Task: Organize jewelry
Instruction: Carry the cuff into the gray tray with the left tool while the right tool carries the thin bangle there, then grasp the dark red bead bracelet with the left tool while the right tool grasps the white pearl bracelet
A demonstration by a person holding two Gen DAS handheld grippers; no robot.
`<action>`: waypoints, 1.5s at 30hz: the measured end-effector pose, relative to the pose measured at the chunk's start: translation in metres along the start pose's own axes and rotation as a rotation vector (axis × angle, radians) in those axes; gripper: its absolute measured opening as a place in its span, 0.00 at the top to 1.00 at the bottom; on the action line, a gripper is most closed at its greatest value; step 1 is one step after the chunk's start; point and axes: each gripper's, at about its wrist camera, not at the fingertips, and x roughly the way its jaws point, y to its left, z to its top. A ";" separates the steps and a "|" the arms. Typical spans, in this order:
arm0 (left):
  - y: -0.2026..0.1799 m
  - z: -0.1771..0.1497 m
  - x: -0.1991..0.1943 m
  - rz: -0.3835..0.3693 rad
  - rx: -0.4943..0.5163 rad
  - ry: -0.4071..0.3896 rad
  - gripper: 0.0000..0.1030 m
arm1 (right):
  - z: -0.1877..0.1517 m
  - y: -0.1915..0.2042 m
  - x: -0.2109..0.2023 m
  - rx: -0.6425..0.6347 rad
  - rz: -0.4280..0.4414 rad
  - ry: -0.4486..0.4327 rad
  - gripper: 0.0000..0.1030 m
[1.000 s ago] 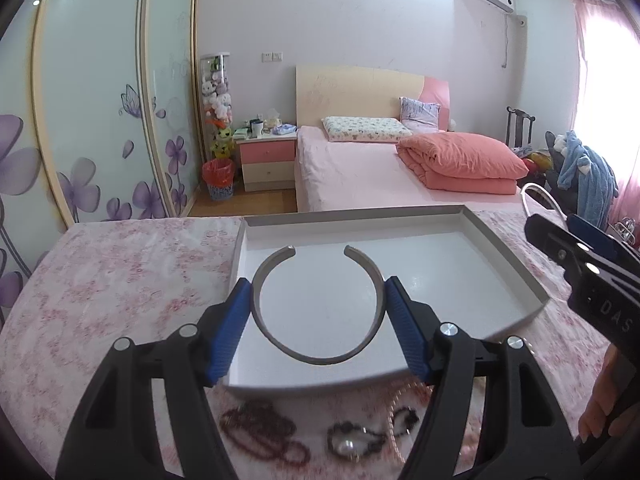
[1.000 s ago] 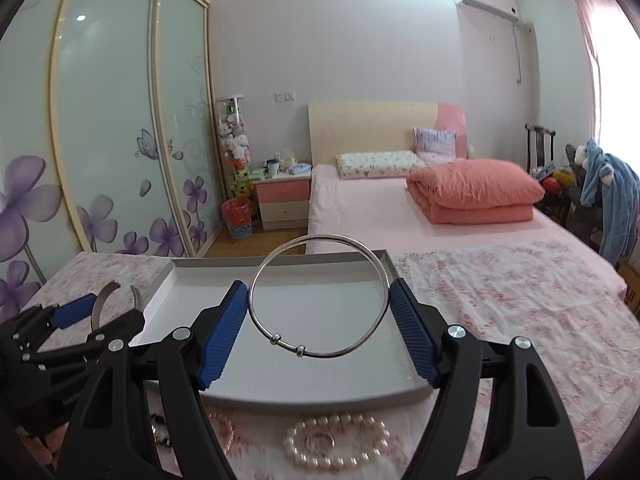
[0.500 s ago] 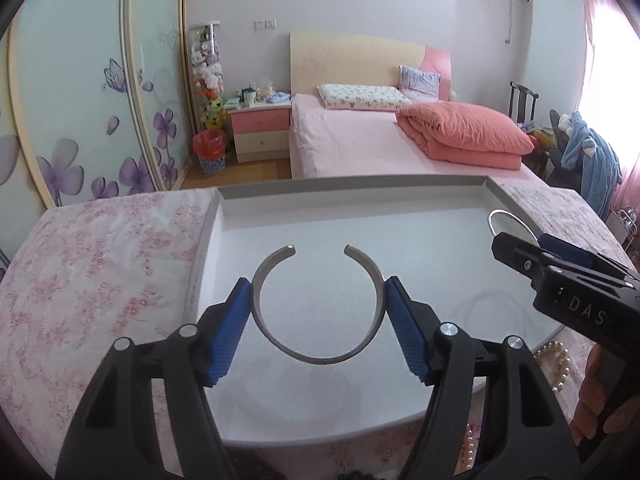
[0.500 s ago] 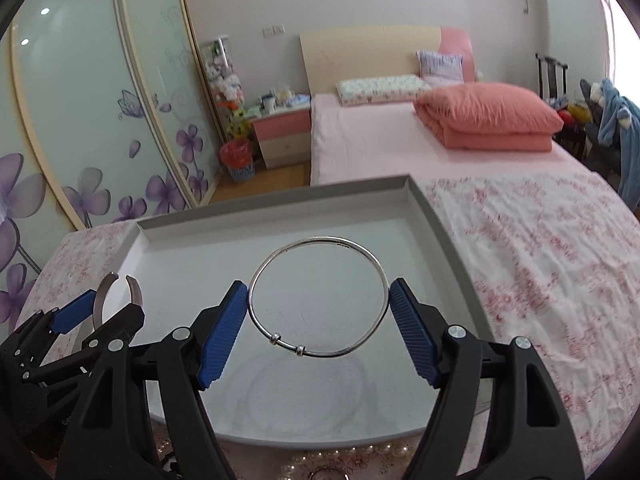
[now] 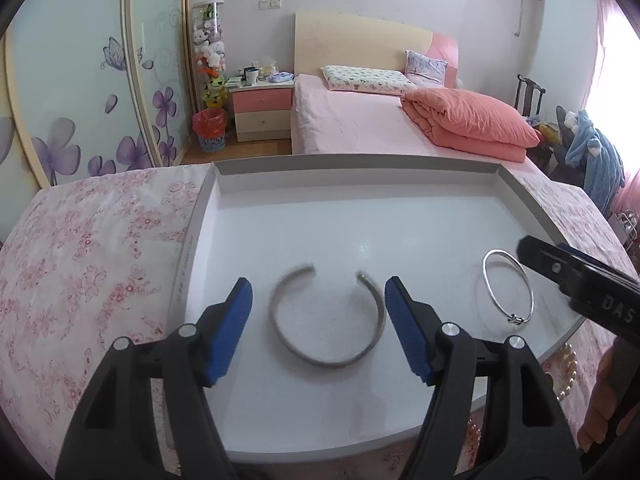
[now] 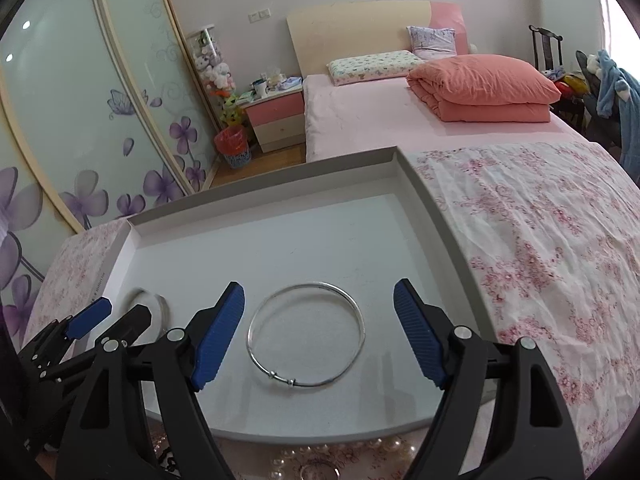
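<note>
Open cuff bangle [image 5: 326, 320]: flat silver band, C-shaped, gap facing away from the camera; slightly blurred. It lies on the floor of the white tray [image 5: 352, 168], between the blue pads of the left gripper [image 5: 318, 330], with clear gaps on both sides. Left jaws released, nothing grasped.

Thin silver bangle [image 6: 306, 334]: closed round wire with a small knot clasp at the near side. It lies flat in the same tray, to the right of the cuff, apart from it. Right gripper [image 6: 318, 332] straddles it; jaws opening, pads clear of the wire on both sides.

Tray holds only these two pieces. It sits on a worktop under a pink floral cloth [image 6: 540, 240]. Pearl strand [image 6: 312, 454] lies on the cloth just outside the tray's near edge.
</note>
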 end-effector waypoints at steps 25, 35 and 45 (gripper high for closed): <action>0.059 -0.076 -0.134 0.143 -0.038 -0.107 0.28 | -0.054 -0.020 -0.079 -0.078 -0.039 -0.005 0.45; 0.079 -0.103 -0.128 0.174 -0.059 -0.026 0.28 | -0.070 -0.037 -0.054 -0.041 -0.103 0.078 0.71; 0.075 -0.103 -0.120 0.160 -0.043 -0.008 0.28 | -0.067 -0.029 -0.038 -0.096 -0.159 0.101 0.80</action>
